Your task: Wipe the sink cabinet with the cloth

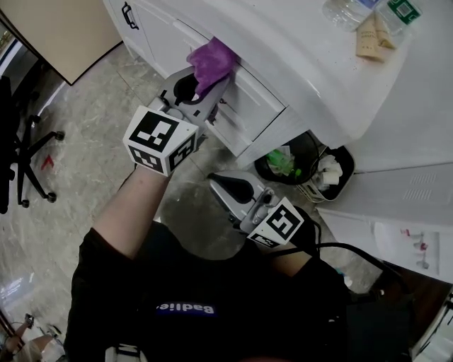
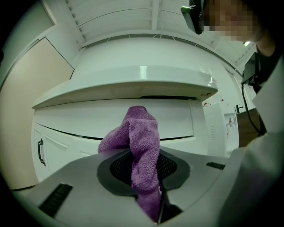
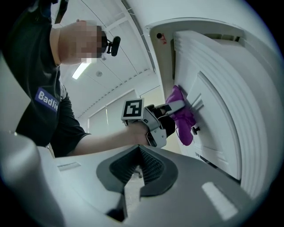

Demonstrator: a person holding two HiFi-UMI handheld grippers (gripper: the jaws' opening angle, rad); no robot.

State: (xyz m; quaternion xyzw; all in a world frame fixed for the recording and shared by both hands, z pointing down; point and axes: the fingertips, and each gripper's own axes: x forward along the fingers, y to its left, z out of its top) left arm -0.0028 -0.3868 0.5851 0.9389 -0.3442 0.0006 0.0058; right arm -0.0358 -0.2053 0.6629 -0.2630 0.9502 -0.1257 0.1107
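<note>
The jaws of the left gripper (image 2: 148,177) are pinched hard on the cloth (image 2: 143,133), a purple, nubbly terry rag. One end is caught in the narrow slot between the dark ribbed pads. The rest stands up past the tips in a soft folded hump and spills a little to one side. From where I stand the bunched end of the cloth is pressed against the front of the sink cabinet (image 1: 256,106), just under the rounded overhang of the white surface (image 1: 318,63). The right gripper's view has it beside a small dark knob (image 3: 194,130) on a panelled front.

The cabinet is smooth, glossy white with raised frame mouldings, and one door further along has a black handle (image 1: 129,14).

The right gripper (image 1: 228,187) hangs lower, well apart from the cabinet, over the pale marbled floor (image 1: 85,127). Its jaws are drawn together with nothing between them (only floor shows past the tips). Each gripper carries a black-and-white marker cube (image 1: 161,140) near the hand.

Two dark bins (image 1: 301,161) sit on the floor under the overhang, one with green scraps inside.
</note>
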